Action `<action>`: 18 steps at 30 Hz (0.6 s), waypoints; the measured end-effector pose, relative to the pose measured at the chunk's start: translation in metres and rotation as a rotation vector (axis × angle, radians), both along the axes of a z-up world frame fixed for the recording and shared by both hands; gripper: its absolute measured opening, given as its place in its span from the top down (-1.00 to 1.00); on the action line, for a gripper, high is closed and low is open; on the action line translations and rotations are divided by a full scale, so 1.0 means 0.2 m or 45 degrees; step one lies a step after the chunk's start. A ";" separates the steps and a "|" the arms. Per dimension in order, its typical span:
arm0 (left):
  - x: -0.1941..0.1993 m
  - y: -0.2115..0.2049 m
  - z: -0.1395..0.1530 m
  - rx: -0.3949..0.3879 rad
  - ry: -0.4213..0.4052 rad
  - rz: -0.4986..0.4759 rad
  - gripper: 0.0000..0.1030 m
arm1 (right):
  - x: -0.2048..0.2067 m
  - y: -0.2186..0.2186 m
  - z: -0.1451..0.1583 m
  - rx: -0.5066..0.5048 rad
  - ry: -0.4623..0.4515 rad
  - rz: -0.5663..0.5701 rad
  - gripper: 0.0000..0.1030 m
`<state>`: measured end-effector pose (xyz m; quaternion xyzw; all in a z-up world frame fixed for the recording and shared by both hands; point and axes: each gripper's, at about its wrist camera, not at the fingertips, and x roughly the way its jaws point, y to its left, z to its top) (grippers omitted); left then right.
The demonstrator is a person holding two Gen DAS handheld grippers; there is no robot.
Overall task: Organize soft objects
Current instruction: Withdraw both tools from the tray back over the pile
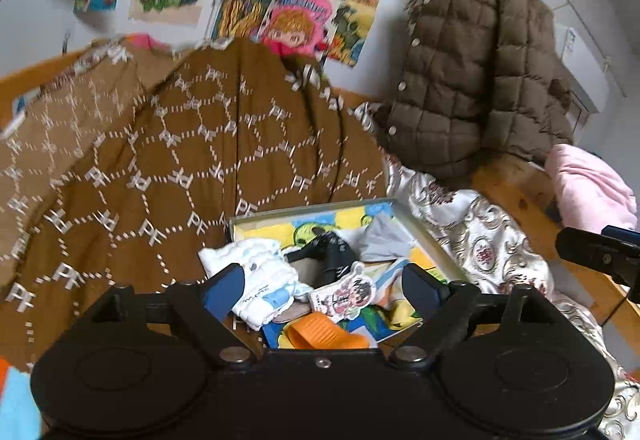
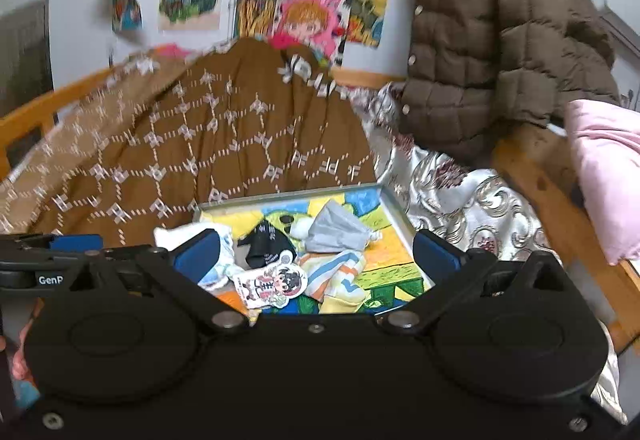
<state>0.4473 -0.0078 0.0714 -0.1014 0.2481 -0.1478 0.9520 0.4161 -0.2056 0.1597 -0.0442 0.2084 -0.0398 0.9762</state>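
Both claws wide, empty: left claw (image 1: 320, 284), right claw (image 2: 316, 256) over tray (image 2: 394, 208) collecting socks (image 2: 336, 276), lower centre.

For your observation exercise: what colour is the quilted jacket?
Brown; the quilted jacket shows best in the left wrist view.

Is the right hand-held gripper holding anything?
No: the right hand-held gripper has its jaws wide apart above the tray, with nothing between its blue pads.

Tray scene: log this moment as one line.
left tool open, empty | right tool open, empty | tray holds socks, cloths
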 end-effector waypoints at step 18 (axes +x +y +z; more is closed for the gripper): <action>-0.87 0.01 0.18 -0.033 -0.188 0.024 -0.97 | -1.08 -0.10 0.10 0.056 -0.390 0.036 -0.99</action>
